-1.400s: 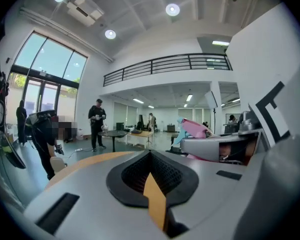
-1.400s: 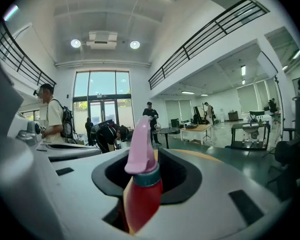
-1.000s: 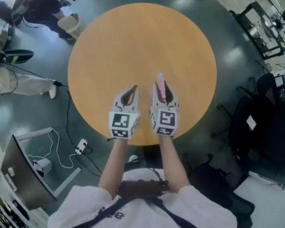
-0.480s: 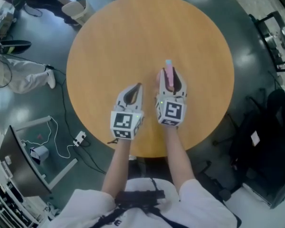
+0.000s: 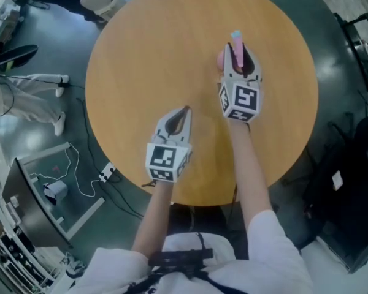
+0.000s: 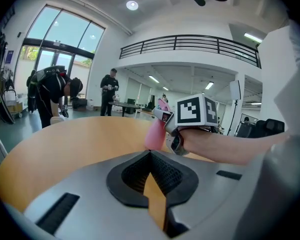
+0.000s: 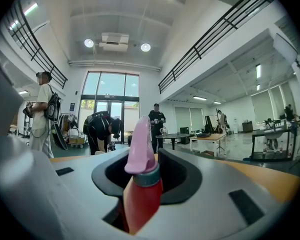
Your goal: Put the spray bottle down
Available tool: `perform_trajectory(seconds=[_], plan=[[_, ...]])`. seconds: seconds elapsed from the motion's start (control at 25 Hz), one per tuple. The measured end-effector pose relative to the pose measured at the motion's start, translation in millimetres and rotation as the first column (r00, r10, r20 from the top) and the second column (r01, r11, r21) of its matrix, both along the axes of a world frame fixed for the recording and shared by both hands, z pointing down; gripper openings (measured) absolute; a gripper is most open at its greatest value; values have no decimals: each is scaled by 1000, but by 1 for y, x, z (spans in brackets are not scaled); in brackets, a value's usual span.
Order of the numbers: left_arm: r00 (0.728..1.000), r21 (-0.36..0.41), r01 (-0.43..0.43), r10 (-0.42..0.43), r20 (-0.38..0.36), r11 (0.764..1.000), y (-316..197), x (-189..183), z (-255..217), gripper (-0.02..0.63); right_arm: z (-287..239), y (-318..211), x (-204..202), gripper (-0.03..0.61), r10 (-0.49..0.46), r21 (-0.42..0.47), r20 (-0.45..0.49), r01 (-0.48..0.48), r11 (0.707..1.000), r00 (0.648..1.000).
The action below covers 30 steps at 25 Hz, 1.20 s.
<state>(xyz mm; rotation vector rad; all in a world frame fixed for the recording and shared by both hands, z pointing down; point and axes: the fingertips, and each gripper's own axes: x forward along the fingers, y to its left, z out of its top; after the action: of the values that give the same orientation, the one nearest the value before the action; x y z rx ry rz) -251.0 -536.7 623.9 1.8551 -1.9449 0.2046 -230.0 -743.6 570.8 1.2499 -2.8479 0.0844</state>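
Right gripper [image 5: 239, 59] [image 7: 140, 166]: jaws partly apart and clamped on the spray bottle [image 5: 236, 44] [image 7: 139, 189], which stands upright between the pads. Left gripper [image 5: 184, 113] [image 6: 151, 156]: jaws brought together at the tips, nothing between them.

Round wooden table [image 5: 147, 66]: both grippers are over it, the right one out toward the far right part of the top and the left one nearer the person, close to the near edge.

The two grippers are well apart. In the left gripper view the bottle's pink body [image 6: 154, 134] hangs below the right gripper's marker cube [image 6: 197, 111], low over the tabletop. Whether its base touches the wood cannot be told.

Bottle detail: pale pink spray head, grey collar, reddish body.
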Motion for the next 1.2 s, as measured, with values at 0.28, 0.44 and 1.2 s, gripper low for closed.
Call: perform_trajectory(seconds=[0.28,0.44,1.2], plan=[[1000,-16,-9,9,-13,1000,-12,7,8,11,3,-25,-3,155,4,40,-16,-3,999,1000],[1000,-15,-11,11,-29,1000,-8,9,9,11,9,-21,-2,204,9,31,-26,-8,999,1000],[998,85,-63,63,0,994,91,33,-70,10,-70,143,61,243,18,-35,0,-18,999,1000]])
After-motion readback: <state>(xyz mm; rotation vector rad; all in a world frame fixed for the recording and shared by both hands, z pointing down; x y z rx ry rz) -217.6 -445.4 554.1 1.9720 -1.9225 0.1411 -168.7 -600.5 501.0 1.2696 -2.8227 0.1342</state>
